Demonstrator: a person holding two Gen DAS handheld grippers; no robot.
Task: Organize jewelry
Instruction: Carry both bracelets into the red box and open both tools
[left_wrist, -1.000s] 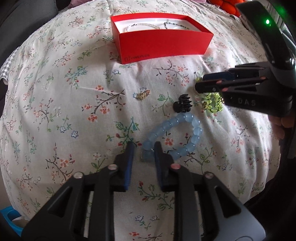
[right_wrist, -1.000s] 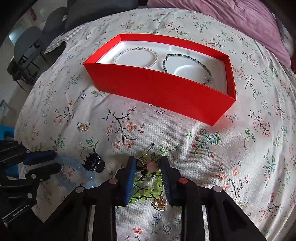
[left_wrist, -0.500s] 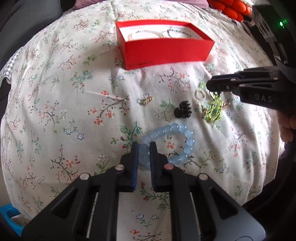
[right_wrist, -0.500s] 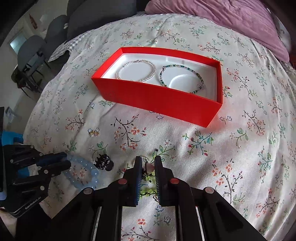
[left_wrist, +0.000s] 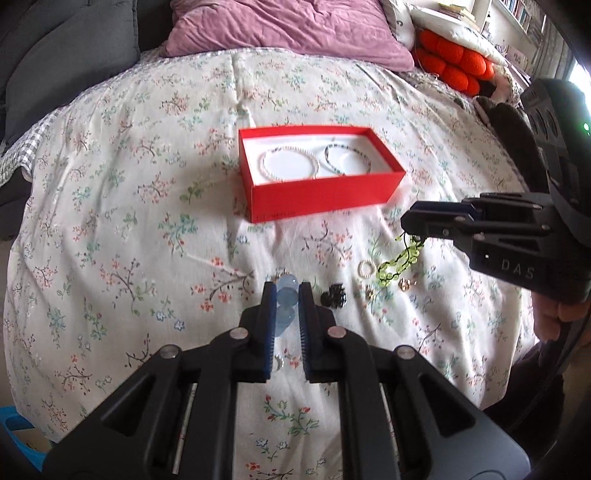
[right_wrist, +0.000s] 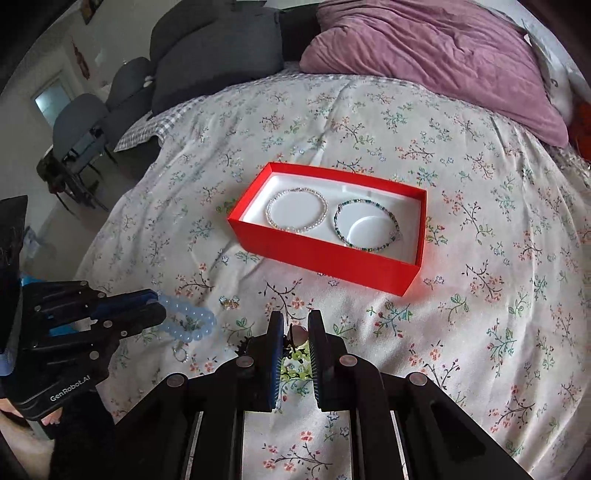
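Fingers of the left gripper (left_wrist: 283, 295) clamped on the pale blue bead bracelet (right_wrist: 190, 320); beads pinched between the pads, the rest of the loop hanging free past the tips, seen from the right wrist view. It sits well short of the red box (left_wrist: 321, 199), toward its near-left side.

Risk, left side: the grip is on only one or two round, smooth beads. They could roll out of the pads on the way to the red box, and the swinging loop could catch the near wall rather than clear it.

Middle, on the floral bedspread (left_wrist: 147, 221) short of the red box: black hair claw (left_wrist: 333, 299), small white bead ring (left_wrist: 366, 267), gold bits too small to identify. Soft quilt; anything dropped sinks into folds.

Right gripper (left_wrist: 410, 223) fingers close together, clamped on the green bead bracelet (left_wrist: 400, 260) by its dark cord, just off the red box's near-right corner. The strand dangles down to the bedspread among the small pieces.

Risk, right side: the trailing end may drag or snag the white ring, or the thin cord could slip from the pads.

Inside the red box: pearl bracelet (right_wrist: 297, 214) left, green-blue bracelet (right_wrist: 366, 225) right. A careless drop likely tangles with them.
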